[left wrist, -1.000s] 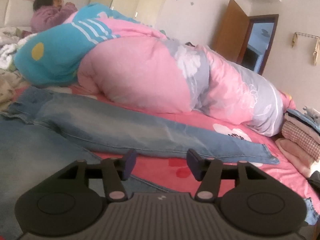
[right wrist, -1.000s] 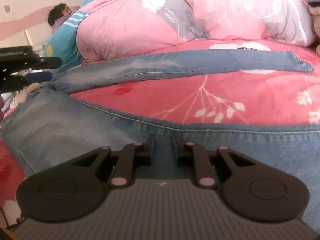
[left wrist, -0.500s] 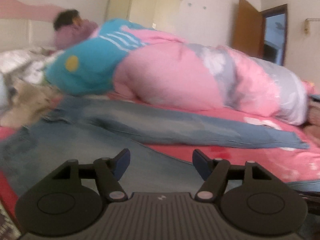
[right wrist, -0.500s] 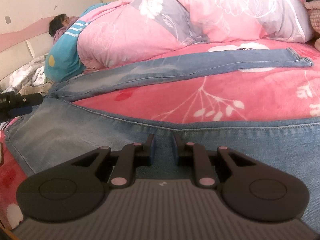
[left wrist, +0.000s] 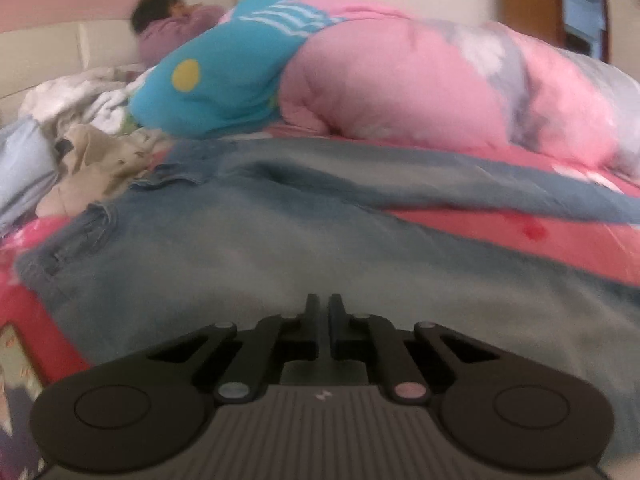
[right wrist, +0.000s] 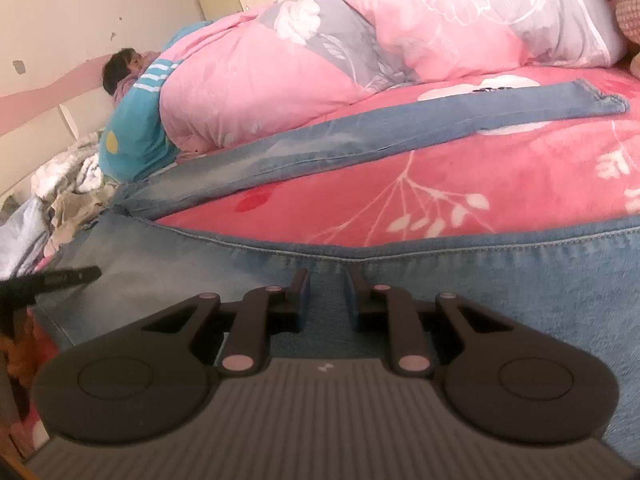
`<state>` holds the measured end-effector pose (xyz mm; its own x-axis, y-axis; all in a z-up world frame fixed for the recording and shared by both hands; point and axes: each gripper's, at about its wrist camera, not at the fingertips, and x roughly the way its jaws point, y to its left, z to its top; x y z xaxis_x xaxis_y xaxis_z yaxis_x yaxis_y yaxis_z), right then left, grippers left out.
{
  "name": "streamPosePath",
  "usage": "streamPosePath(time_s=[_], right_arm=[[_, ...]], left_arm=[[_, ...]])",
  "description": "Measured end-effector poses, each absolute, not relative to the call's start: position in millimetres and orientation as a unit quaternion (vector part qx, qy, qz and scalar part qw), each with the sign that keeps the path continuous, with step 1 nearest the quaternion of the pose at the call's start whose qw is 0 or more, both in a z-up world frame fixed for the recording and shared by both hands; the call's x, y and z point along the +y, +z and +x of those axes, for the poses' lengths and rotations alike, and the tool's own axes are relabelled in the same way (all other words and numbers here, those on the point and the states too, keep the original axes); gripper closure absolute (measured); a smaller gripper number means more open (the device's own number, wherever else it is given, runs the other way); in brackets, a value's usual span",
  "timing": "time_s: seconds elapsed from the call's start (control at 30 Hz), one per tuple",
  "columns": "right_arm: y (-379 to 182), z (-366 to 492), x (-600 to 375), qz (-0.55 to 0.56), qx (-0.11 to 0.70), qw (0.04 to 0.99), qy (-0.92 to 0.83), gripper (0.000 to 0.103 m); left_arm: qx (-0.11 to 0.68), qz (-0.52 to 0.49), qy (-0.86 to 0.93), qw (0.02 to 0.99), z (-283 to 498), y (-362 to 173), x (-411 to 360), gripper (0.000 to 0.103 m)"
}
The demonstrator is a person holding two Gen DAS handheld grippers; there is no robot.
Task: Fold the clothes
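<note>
Blue jeans [left wrist: 280, 248] lie spread on the red floral bed cover [right wrist: 480, 184]. The far leg [right wrist: 400, 128] stretches to the right, below the quilt. In the right wrist view the near leg [right wrist: 520, 280] runs across the front. My left gripper [left wrist: 324, 304] is low over the pale upper part of the jeans, its fingers closed together on the denim. My right gripper [right wrist: 326, 280] is shut on the seam edge of the near leg, with denim between its fingers. The left gripper's fingertips [right wrist: 52, 280] show at the left edge of the right wrist view.
A bulky pink and grey quilt [left wrist: 420, 92] and a turquoise blanket [left wrist: 224, 80] fill the back of the bed. A person [left wrist: 160, 20] lies by the headboard. Crumpled clothes [left wrist: 92, 160] are piled at the left. Folded garments [right wrist: 628, 12] sit at the far right.
My left gripper swung left and dropped onto the upper jeans, and its fingers went from wide open to shut. The right gripper kept its hold on the near leg.
</note>
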<state>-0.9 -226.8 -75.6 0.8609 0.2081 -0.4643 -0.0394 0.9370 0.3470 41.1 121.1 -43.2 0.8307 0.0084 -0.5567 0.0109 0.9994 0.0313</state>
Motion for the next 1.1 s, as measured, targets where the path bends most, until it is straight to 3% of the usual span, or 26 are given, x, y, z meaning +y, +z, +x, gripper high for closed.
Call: streamPosePath(time_s=[0.23,0.53,0.73,0.93,1.1], right_arm=[[-78.3,-2.3,-234.0,0.193,0.25,0.945,0.081,0.081],[-78.2,-3.1,-234.7,0.196,0.25,0.944,0.084,0.08],[-78.6,-3.1,-237.1,0.2,0.249,0.943,0.088,0.079],[-78.9,-3.4,-237.7,0.206,0.248,0.942,0.092,0.078],[-79.0,-3.6,-237.8,0.207,0.248,0.942,0.092,0.078]], left_arm=[[0.24,0.056,-0.044,0.968,-16.9,-36.1,102.4,0.1],[0.283,0.024,0.059,0.957,38.5,-46.7,144.6,0.098],[0.269,0.048,0.078,0.959,30.6,-39.8,143.2,0.098],[0.253,0.06,0.096,0.961,27.6,-32.3,144.4,0.091],[0.244,0.053,0.097,0.964,12.1,-28.6,147.1,0.092]])
